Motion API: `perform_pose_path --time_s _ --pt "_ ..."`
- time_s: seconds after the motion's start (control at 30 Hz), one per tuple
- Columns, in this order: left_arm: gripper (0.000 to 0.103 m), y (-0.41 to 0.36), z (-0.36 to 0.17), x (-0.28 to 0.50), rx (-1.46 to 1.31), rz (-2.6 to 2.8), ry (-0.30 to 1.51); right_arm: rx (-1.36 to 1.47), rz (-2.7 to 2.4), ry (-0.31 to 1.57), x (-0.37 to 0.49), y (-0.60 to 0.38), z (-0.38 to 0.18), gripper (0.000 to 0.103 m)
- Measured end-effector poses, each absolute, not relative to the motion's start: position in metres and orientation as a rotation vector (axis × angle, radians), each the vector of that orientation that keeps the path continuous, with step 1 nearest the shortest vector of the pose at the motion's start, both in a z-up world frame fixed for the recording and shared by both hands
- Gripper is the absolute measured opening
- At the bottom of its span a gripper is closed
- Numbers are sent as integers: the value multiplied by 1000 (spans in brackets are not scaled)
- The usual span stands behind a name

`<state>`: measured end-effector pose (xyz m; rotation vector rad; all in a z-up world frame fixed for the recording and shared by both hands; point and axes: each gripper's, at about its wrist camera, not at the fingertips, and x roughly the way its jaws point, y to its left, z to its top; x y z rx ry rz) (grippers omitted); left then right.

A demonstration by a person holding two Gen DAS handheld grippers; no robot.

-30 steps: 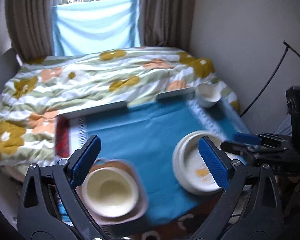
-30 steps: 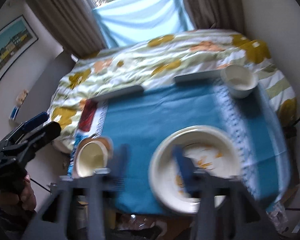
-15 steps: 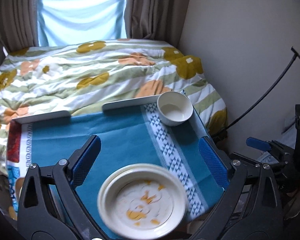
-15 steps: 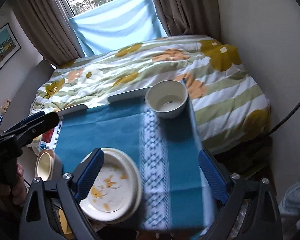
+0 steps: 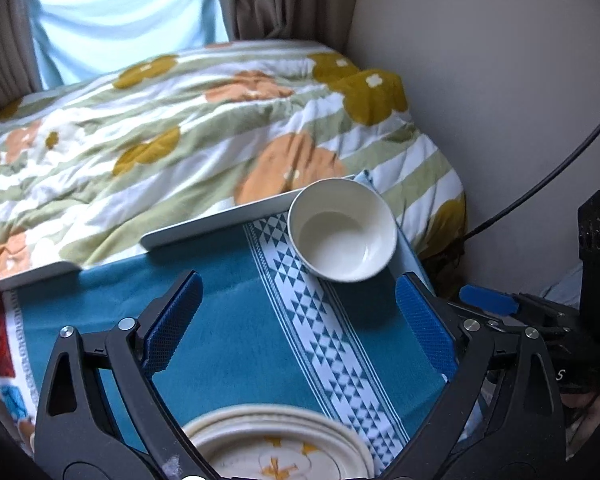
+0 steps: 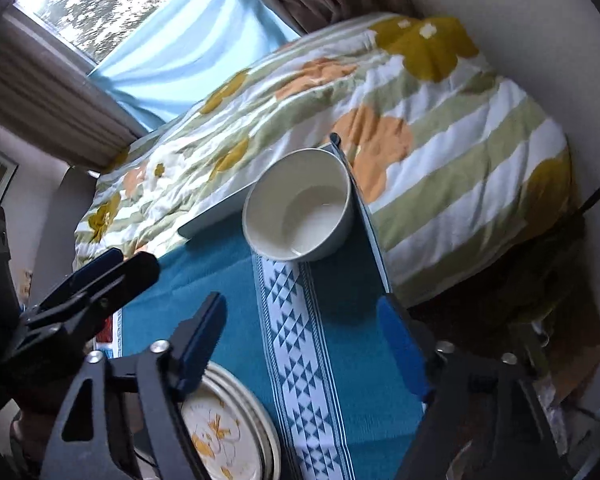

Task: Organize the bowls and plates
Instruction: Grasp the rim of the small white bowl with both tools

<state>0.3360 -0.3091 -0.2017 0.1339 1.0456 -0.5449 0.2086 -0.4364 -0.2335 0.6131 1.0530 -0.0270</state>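
Now both grippers' jaws gape empty, nearer the white bowl (image 5: 342, 230) than a second ago.

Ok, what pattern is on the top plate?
Orange-yellow flower print on cream plate, clearest in the right wrist view.

The stack of plates (image 5: 278, 446) is cut off by the bottom edge of the left wrist view, so only its far rims and part of the orange pattern show. In the right wrist view the near left finger (image 6: 198, 344) covers part of that stack, and the fingers themselves are smeared with blur. The tray (image 5: 216, 220) is mostly hidden under the blue cloth (image 5: 244, 320).
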Motion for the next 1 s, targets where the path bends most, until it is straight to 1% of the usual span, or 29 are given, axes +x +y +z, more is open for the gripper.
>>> perform_pose_path --time_s 0.17,0.23,0.27,0.33,0.37,0.4,0.43,0.47,0.53,0.57,0.63,0.7,1.0 --pt "84 -323 -235 377 145 -564 1121 680 -58 1088 236 -448 -258 60" --pt "75 -330 -249 393 147 -576 1148 693 -70 1100 248 -450 -268 55" --pt "72 -334 -255 399 151 -582 1160 699 -72 1105 253 -451 -272 53" --pt "61 -342 -270 412 166 -592 1190 712 -68 1111 263 -452 -279 44" --pt "57 -345 -276 416 170 -597 1204 711 -70 1114 268 -452 -282 42" --pt "49 -349 -284 421 174 -602 1222 712 -75 1116 272 -452 -285 37" --pt "42 -351 -291 425 176 -607 1237 711 -88 1118 276 -453 -289 36" --pt "38 -352 -297 429 175 -612 1252 704 -102 1119 277 -454 -290 36" --pt "23 -355 -306 433 166 -623 1274 694 -122 1118 280 -455 -293 31" --pt "21 -356 -311 435 163 -631 1282 690 -131 1121 281 -456 -295 29" --pt "13 -359 -316 436 161 -646 1288 676 -150 1119 281 -456 -296 19" --pt "9 -362 -318 435 168 -659 1288 660 -162 1113 281 -456 -297 17" --pt "9 -363 -305 426 207 -644 1249 608 -155 1099 282 -454 -289 17"
